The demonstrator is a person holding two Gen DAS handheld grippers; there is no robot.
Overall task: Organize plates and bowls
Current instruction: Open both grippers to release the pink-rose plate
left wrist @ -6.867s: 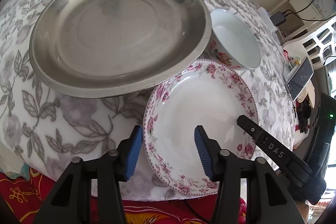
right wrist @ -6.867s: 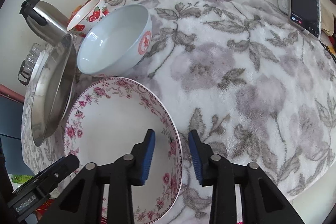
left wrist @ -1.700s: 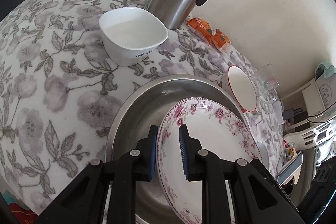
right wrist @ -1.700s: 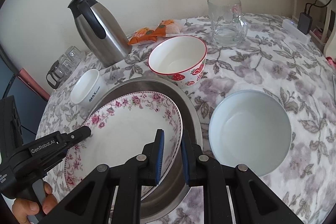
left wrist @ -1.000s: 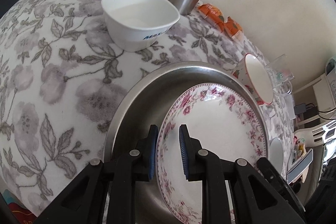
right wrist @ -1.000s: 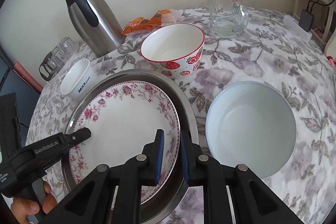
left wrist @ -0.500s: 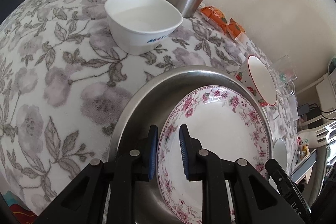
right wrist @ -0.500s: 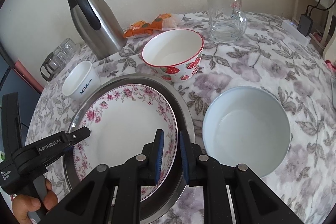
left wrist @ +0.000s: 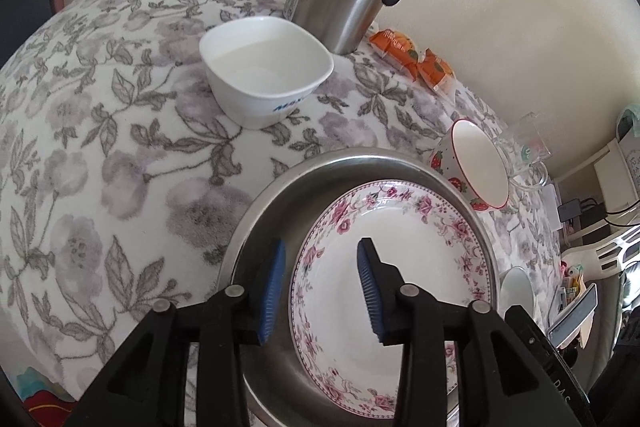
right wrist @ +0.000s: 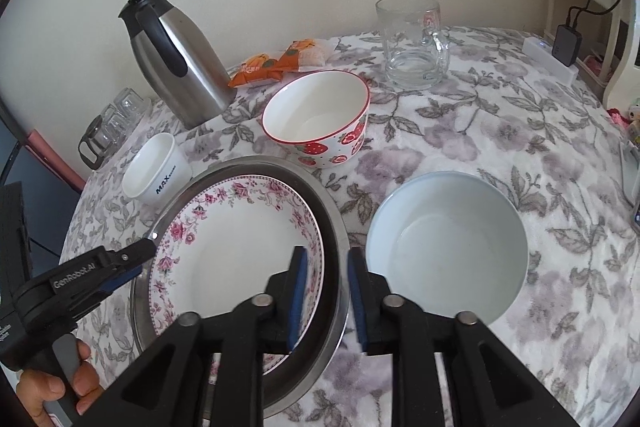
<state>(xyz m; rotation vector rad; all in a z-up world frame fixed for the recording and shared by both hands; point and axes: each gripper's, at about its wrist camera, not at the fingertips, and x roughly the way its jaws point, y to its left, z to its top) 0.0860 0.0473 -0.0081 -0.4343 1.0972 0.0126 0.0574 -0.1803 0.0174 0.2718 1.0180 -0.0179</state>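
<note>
I'm letting go: both grippers' jaws have just been opening, L gripper point(left wrist: 321, 267) and R gripper point(right wrist: 325, 279) now apart around the floral plate point(right wrist: 240, 247) rim. Plate's sitting in the steel tray point(right wrist: 332, 227); I'm risking a pad snagging the rim while pulling out, tipping it.

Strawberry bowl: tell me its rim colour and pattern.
The strawberry bowl has a red rim and red strawberries on white; clearest in the right wrist view.

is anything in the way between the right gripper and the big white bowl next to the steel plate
Nothing visible. The right gripper, jaws just opened, straddles the near rims of the floral plate and steel plate. The big white bowl sits right beside it on bare cloth; the strawberry bowl stands farther back.
</note>
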